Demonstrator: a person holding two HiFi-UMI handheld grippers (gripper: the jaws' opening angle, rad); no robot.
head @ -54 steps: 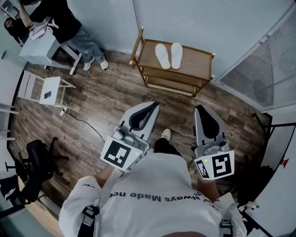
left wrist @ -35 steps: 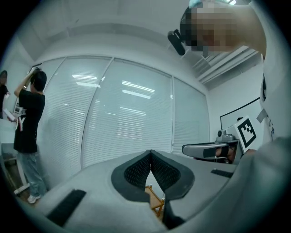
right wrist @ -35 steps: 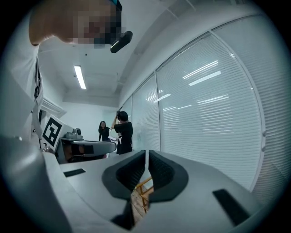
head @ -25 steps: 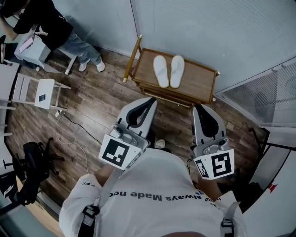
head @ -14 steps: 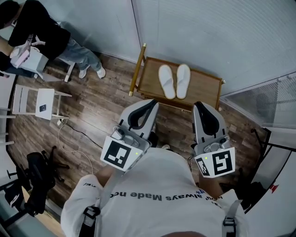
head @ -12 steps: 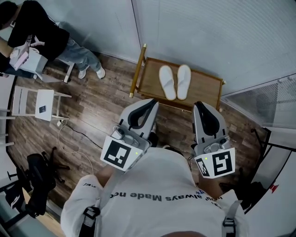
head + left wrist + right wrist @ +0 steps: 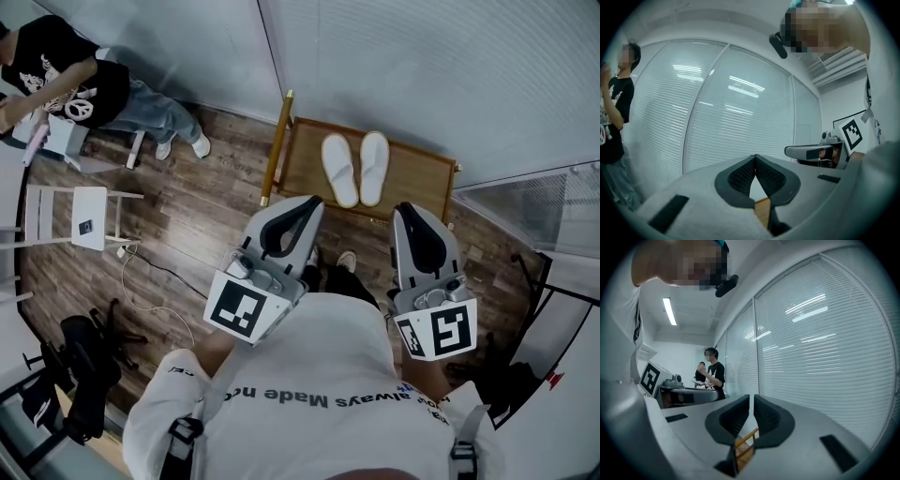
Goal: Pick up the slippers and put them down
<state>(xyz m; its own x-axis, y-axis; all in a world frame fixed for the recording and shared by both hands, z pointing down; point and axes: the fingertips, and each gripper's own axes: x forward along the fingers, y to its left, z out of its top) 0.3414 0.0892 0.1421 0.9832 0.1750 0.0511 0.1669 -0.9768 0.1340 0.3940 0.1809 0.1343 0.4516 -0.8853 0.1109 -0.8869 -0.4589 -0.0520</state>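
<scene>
The person's hands are hidden under the gripper bodies and marker cubes in the head view. The near edge of the low wooden bench [image 7: 420, 184] is covered by both sets of fingertips, and its lower tiers are mostly out of sight. Neither gripper view shows the slippers: only a sliver of wood appears in the gap below each pair of fingers. How far the fingertips stand from the bench cannot be told.

The pair of white slippers [image 7: 340, 171] lies side by side, soles down, on the bench top toward its left half, against the blinds-covered wall.

Both grippers are held out in front of the person's chest, side by side and well apart, pointing roughly level toward the bench. The left gripper [image 7: 314, 201] angles slightly inward; its fingers [image 7: 743, 174] meet at the tips with nothing between them. The right gripper [image 7: 404, 208] points straight ahead, its fingers [image 7: 733, 417] drawn together to a thin slit, also empty.
</scene>
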